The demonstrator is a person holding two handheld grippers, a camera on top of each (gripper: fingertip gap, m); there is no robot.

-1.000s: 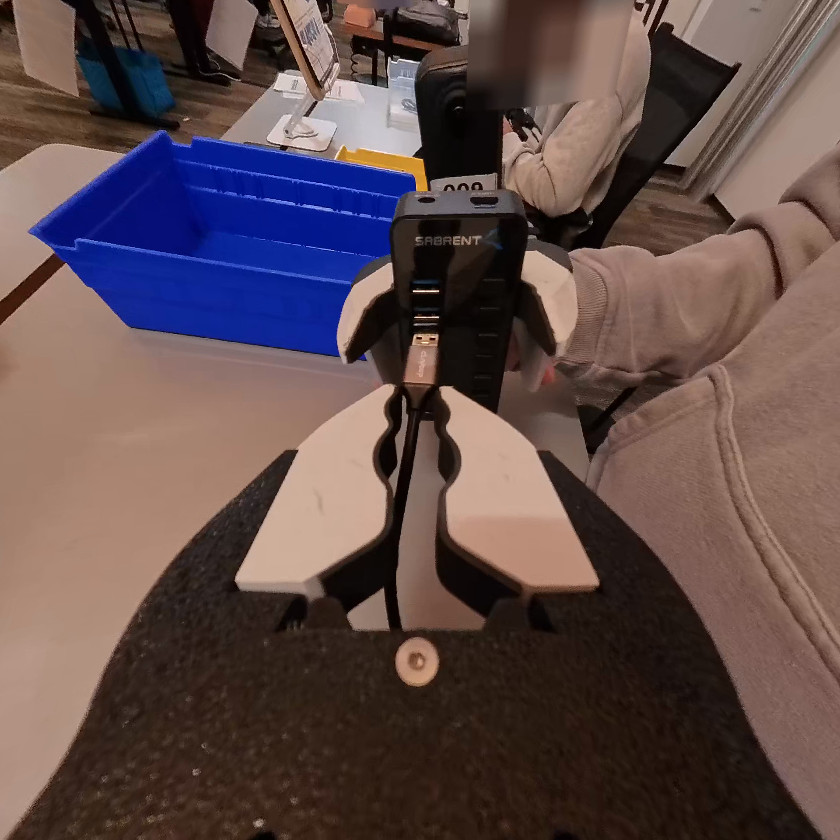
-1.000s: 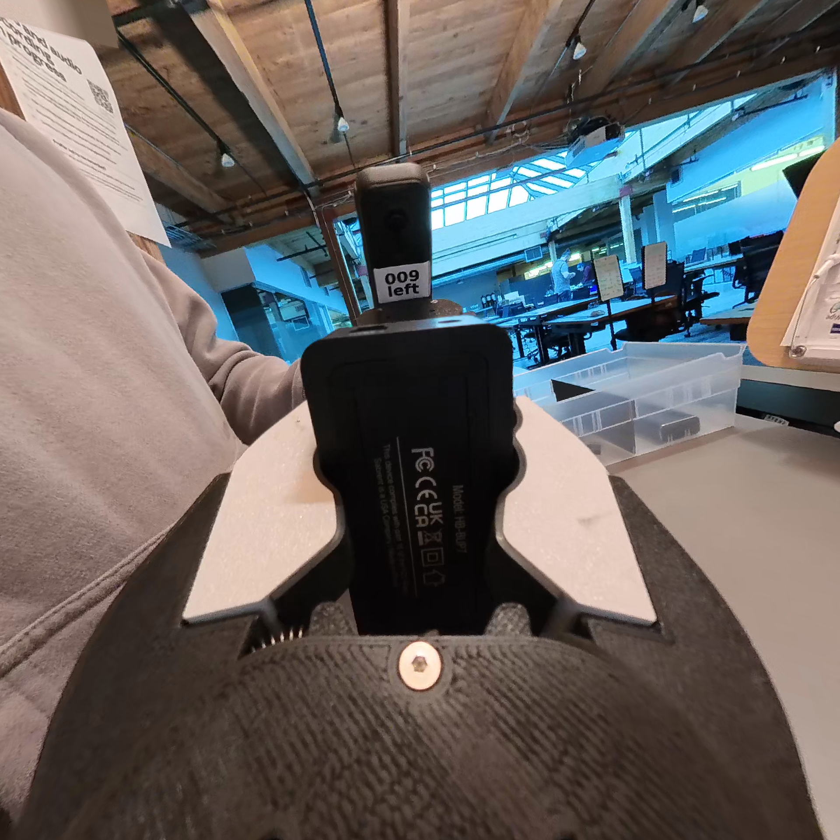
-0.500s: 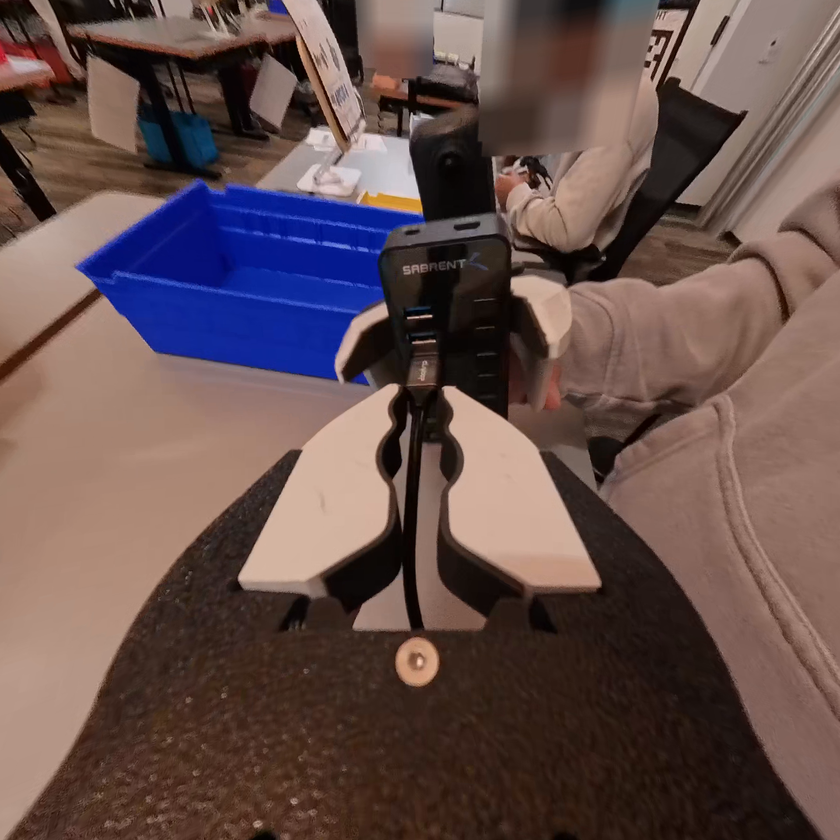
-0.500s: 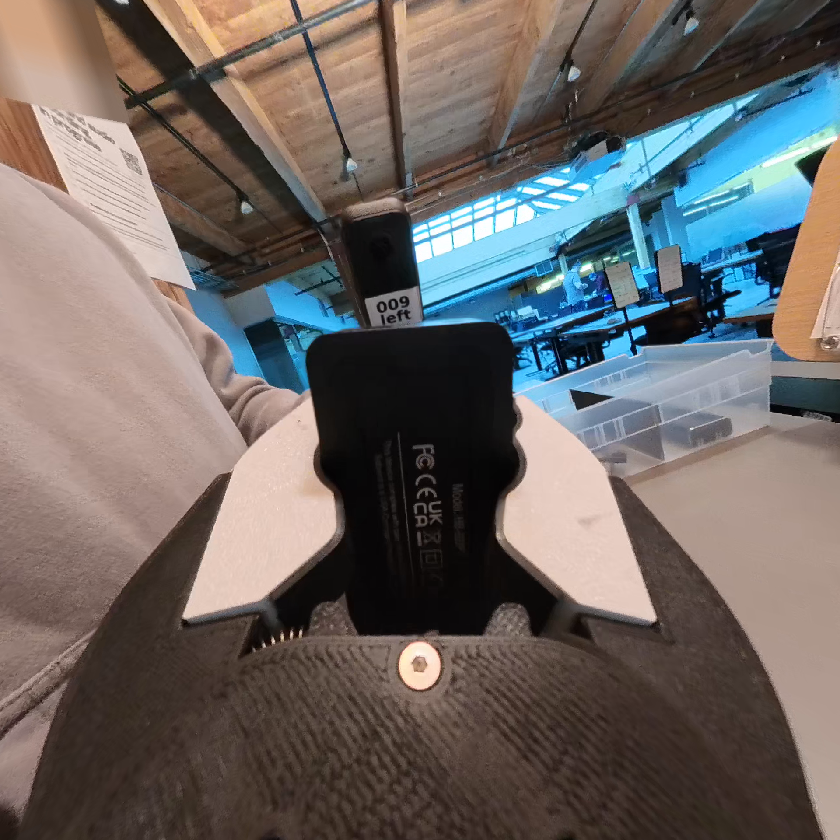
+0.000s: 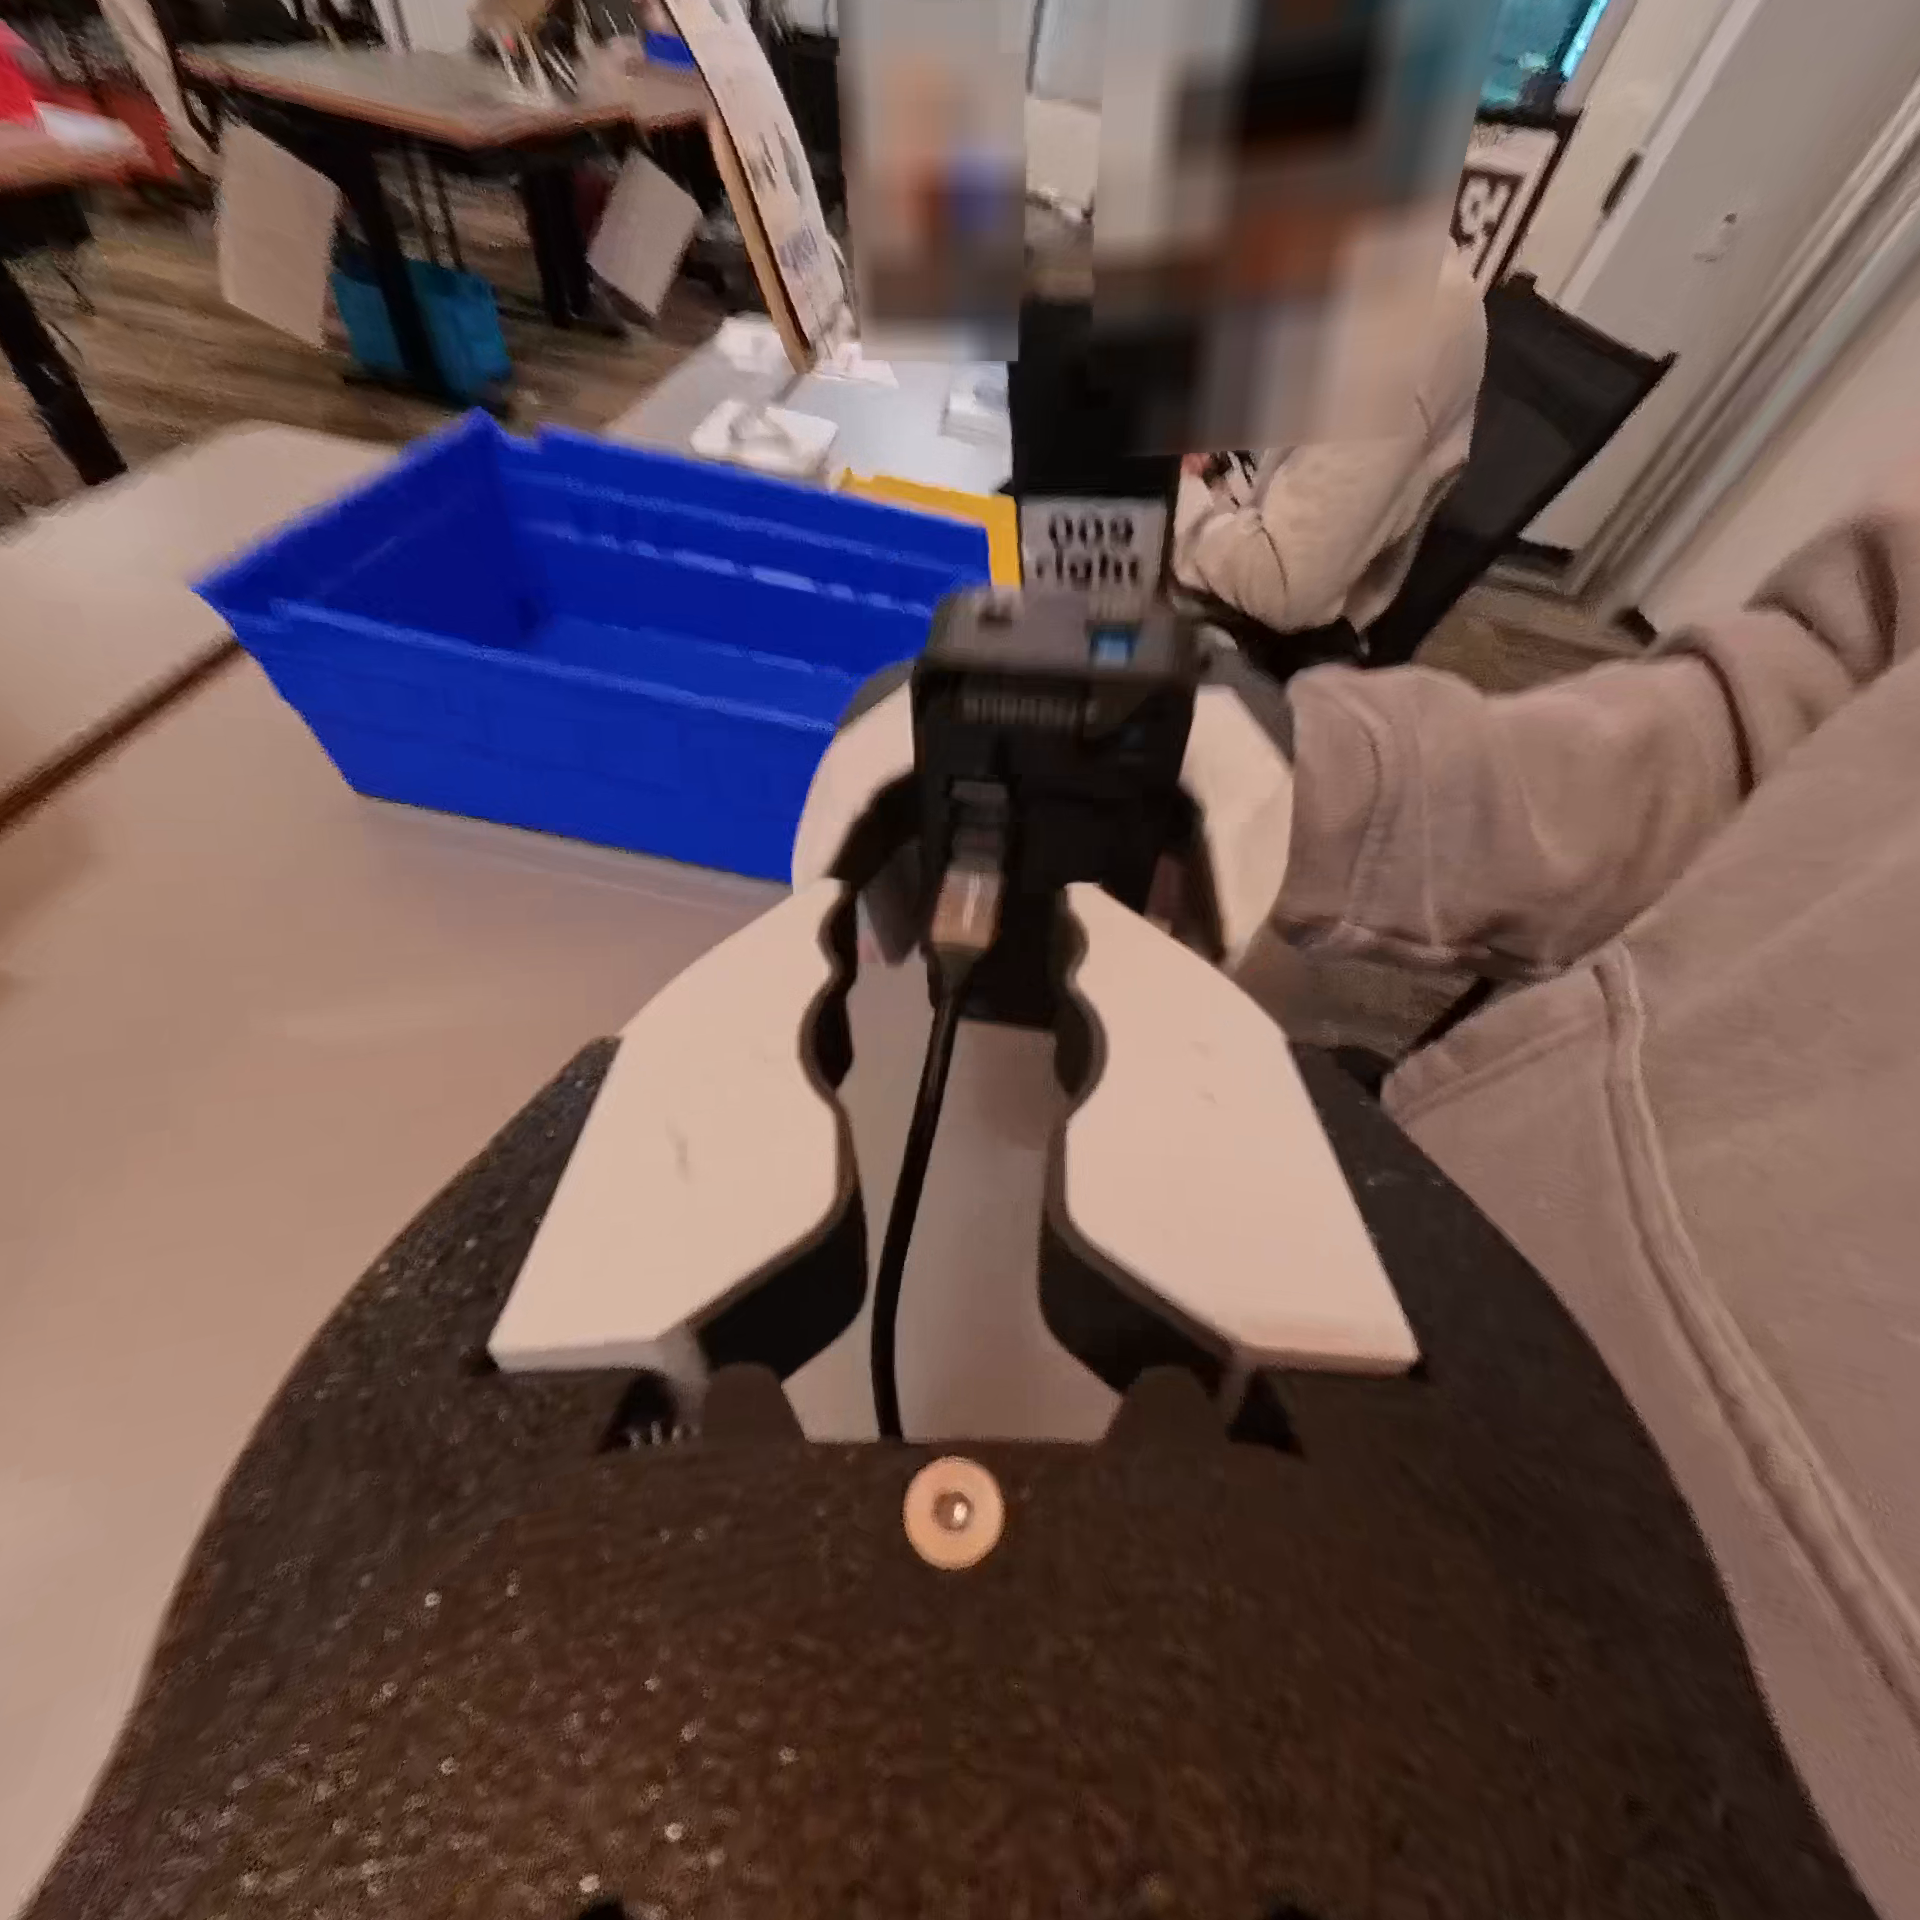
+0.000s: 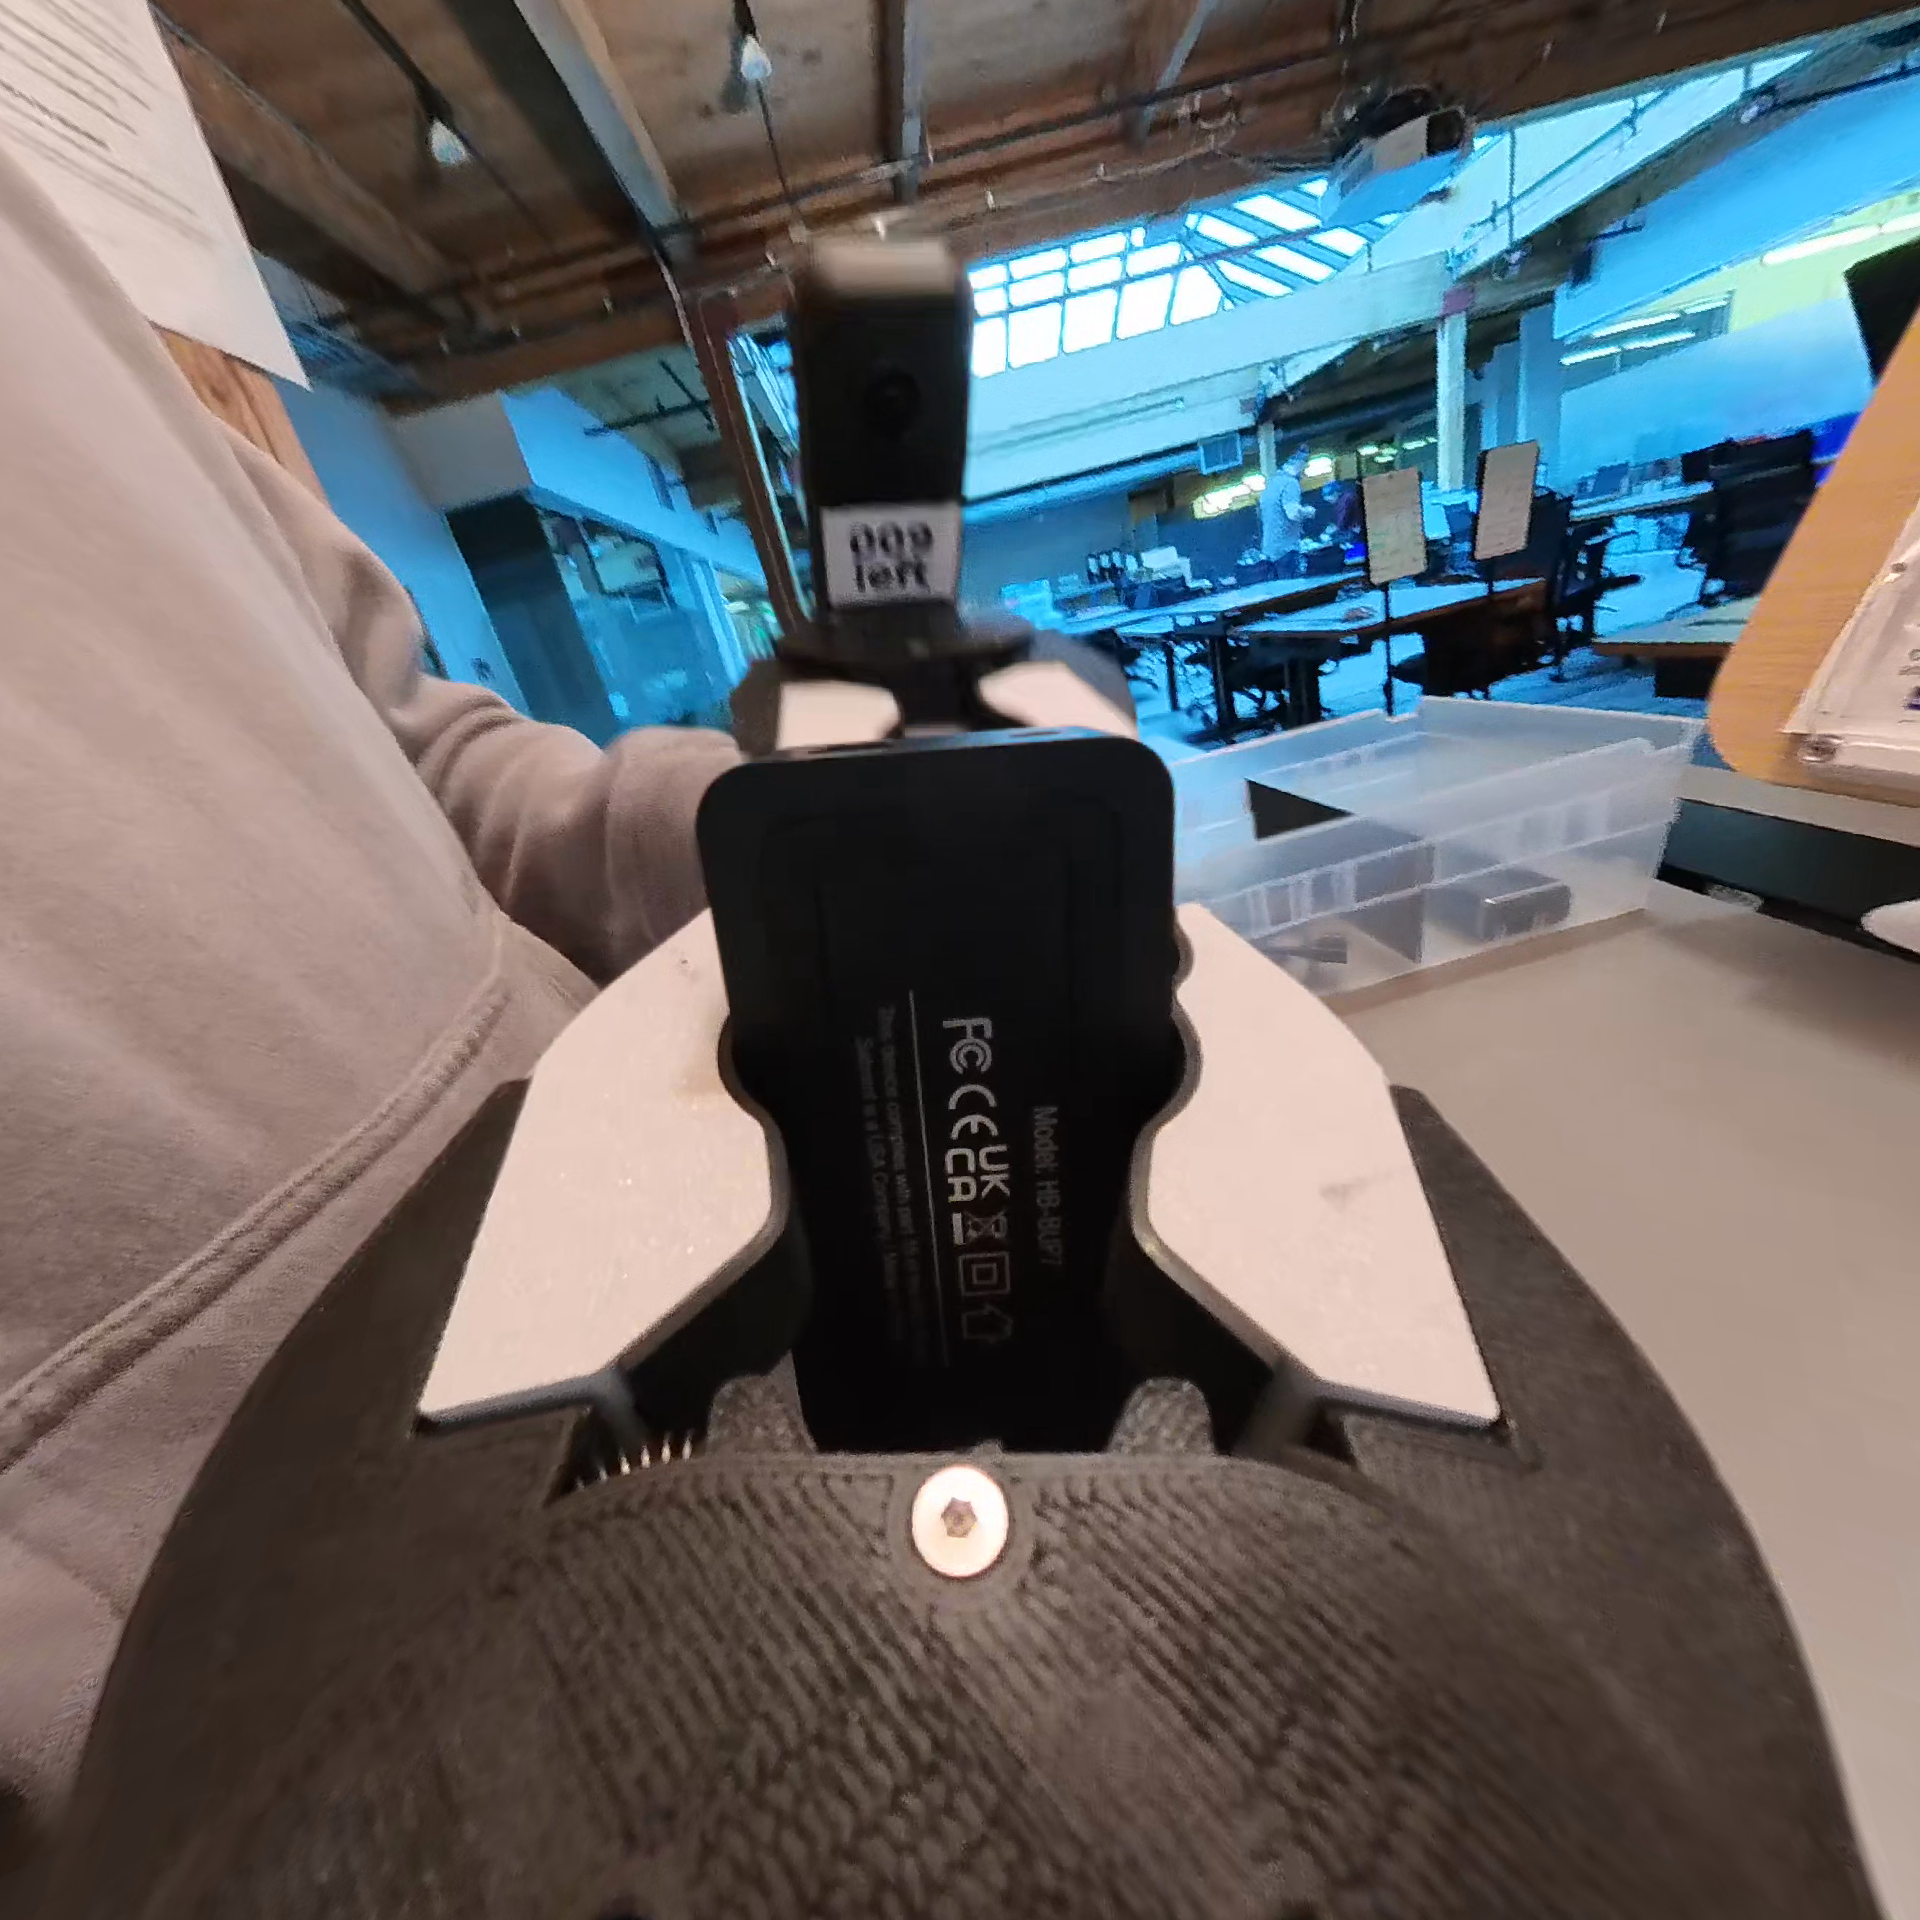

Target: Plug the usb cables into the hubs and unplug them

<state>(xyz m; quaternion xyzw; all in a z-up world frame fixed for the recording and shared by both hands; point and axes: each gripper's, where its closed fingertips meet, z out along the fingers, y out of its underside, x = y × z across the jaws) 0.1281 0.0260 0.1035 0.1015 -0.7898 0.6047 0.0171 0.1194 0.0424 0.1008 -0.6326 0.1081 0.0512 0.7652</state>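
Note:
In the left wrist view, the black USB hub (image 5: 1049, 717) is held upright by my right gripper, whose white fingers (image 5: 831, 790) clamp its sides. A grey USB plug (image 5: 961, 894) sits in one of the hub's left-hand ports, and its black cable (image 5: 914, 1195) runs back between my left gripper's fingers. My left gripper (image 5: 951, 920) is open, its fingers apart on either side of the cable and not touching it. In the right wrist view, my right gripper (image 6: 940, 956) is shut on the hub (image 6: 935, 987), whose back faces the camera. The left gripper (image 6: 904, 696) shows just behind the hub.
A blue bin (image 5: 582, 665) stands on the beige table (image 5: 260, 987) at the left, with a yellow bin (image 5: 935, 509) behind it. A seated person (image 5: 1330, 499) is beyond. A clear divided tray (image 6: 1455, 831) sits to the right. My sleeve (image 5: 1507, 779) fills the right side.
The plug went from just outside the hub into a port. My left gripper then opened and let go of the cable. The hub has tilted its top away from the left camera.

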